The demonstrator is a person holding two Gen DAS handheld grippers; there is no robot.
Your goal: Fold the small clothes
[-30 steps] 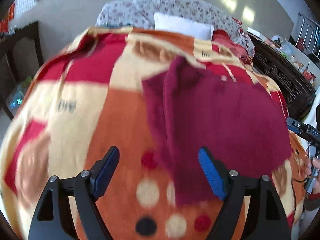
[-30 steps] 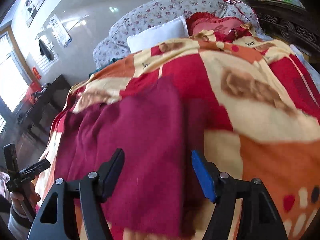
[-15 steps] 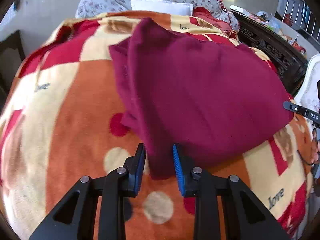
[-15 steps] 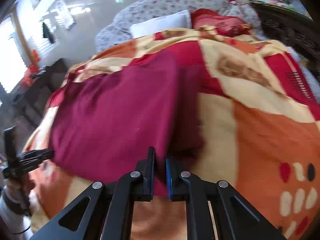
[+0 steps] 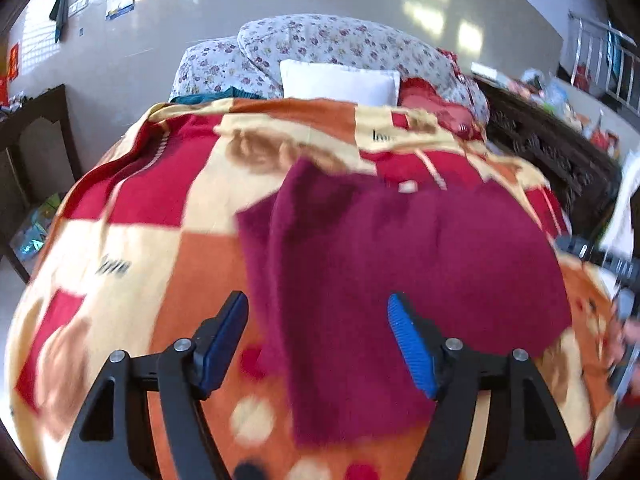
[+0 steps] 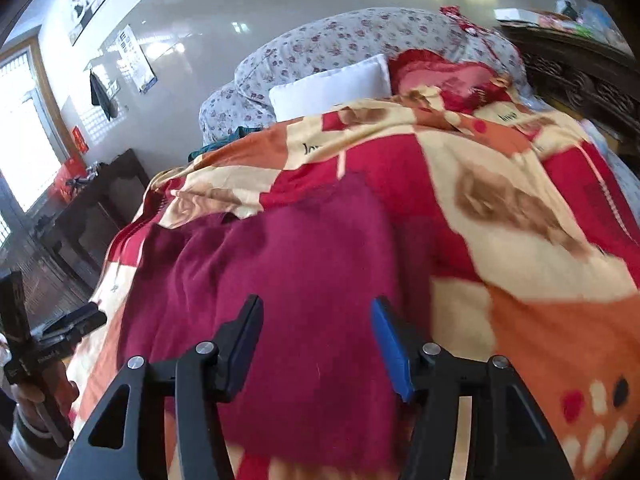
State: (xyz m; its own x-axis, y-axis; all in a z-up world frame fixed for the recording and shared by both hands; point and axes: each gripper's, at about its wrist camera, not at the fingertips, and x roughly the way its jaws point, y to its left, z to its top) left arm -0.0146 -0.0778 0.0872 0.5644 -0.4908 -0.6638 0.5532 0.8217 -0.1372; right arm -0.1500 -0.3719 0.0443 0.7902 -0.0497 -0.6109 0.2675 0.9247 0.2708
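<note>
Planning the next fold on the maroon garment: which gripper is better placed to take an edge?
Probably left. The left gripper, jaws opening, frames the maroon garment's near corner; the right gripper, also opening, faces mid-panel.

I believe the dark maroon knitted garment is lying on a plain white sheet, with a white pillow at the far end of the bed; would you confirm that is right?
Not quite: the dark maroon knitted garment lies on a patterned fleece blanket of orange, red and cream patches, not a plain white sheet. The left wrist view shows this clearly. The white pillow is indeed at the far end of the bed.
</note>
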